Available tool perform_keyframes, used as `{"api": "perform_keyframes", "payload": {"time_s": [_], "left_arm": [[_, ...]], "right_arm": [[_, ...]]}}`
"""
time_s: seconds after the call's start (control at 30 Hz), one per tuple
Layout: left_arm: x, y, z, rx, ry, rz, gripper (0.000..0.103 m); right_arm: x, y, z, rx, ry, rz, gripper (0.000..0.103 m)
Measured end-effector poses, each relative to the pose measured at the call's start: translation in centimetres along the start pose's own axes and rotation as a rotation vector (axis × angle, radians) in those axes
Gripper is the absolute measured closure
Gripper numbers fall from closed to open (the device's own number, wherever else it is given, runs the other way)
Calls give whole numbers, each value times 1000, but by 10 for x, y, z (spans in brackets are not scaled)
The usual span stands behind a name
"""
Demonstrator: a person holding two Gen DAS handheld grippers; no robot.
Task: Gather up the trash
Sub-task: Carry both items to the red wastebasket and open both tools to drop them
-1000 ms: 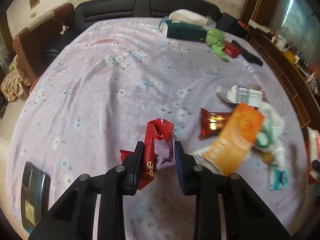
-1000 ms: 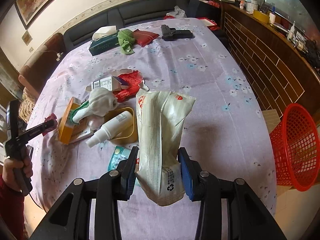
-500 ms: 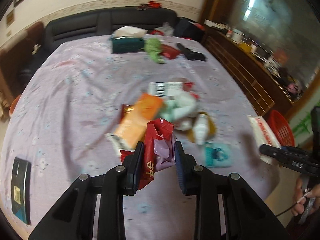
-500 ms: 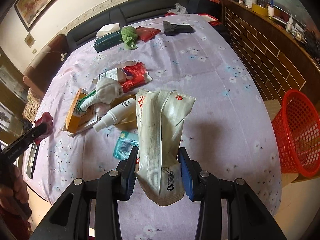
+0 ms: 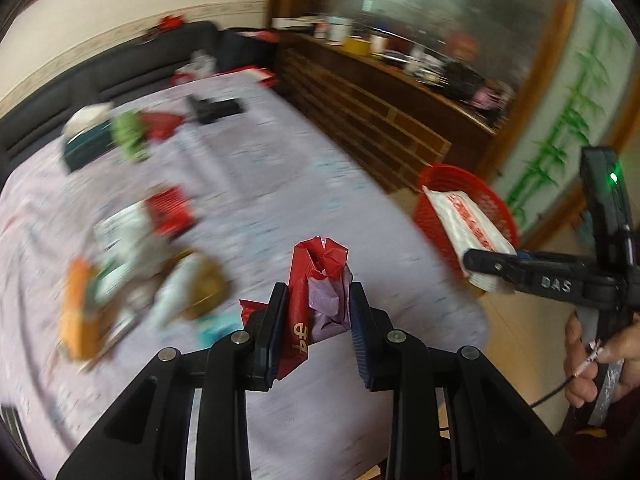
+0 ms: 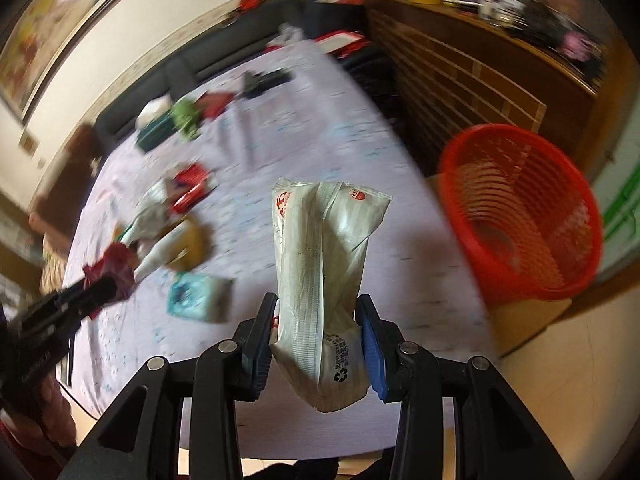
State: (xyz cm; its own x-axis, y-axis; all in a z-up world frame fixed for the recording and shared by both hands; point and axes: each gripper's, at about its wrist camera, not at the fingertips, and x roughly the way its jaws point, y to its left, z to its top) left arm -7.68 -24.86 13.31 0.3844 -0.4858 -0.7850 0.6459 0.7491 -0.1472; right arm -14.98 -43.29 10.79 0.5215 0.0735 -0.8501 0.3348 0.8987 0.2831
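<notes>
Your left claw (image 5: 316, 320) is pinching a crumpled red foil wrapper with a lilac scrap tucked inside (image 5: 316, 292); its pads are pressing both sides, and the wrapper is sticking up toward twelve o'clock from between the jaws. Your right claw (image 6: 316, 336) is gripping a tall white plastic pouch with red print (image 6: 320, 280) about its lower part, jaws partly spread around it, the pouch rising toward twelve o'clock. The red plastic mesh basket (image 6: 520, 216) is sitting on the floor at about two o'clock from the right claw, beside the lilac flowered desk (image 6: 320, 128). In the left view the pouch is showing against the basket's rim.
</notes>
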Motion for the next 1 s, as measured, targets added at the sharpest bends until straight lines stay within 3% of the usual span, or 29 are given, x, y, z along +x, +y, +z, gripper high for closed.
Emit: {"api": "perform_keyframes", "payload": {"time_s": [0.23, 0.5, 0.57, 0.67, 0.7, 0.8, 1.0], "left_arm": [[47, -97, 53, 128, 15, -132, 74], [102, -161, 93, 182, 39, -192, 73], [114, -169, 99, 178, 46, -202, 70], [122, -175, 107, 167, 45, -193, 42], [123, -175, 109, 157, 36, -185, 40], [121, -168, 110, 131, 38, -195, 40], [97, -139, 97, 88, 12, -158, 40]], "right_arm": [[-29, -90, 27, 113, -48, -40, 61], [-38, -179, 50, 240, -68, -44, 60], [-36, -191, 55, 255, -61, -32, 60], [-30, -198, 66, 244, -66, -51, 57], [-30, -201, 68, 247, -74, -46, 56], [-33, -205, 73, 244, -94, -39, 37], [-39, -197, 73, 225, -110, -35, 35]]}}
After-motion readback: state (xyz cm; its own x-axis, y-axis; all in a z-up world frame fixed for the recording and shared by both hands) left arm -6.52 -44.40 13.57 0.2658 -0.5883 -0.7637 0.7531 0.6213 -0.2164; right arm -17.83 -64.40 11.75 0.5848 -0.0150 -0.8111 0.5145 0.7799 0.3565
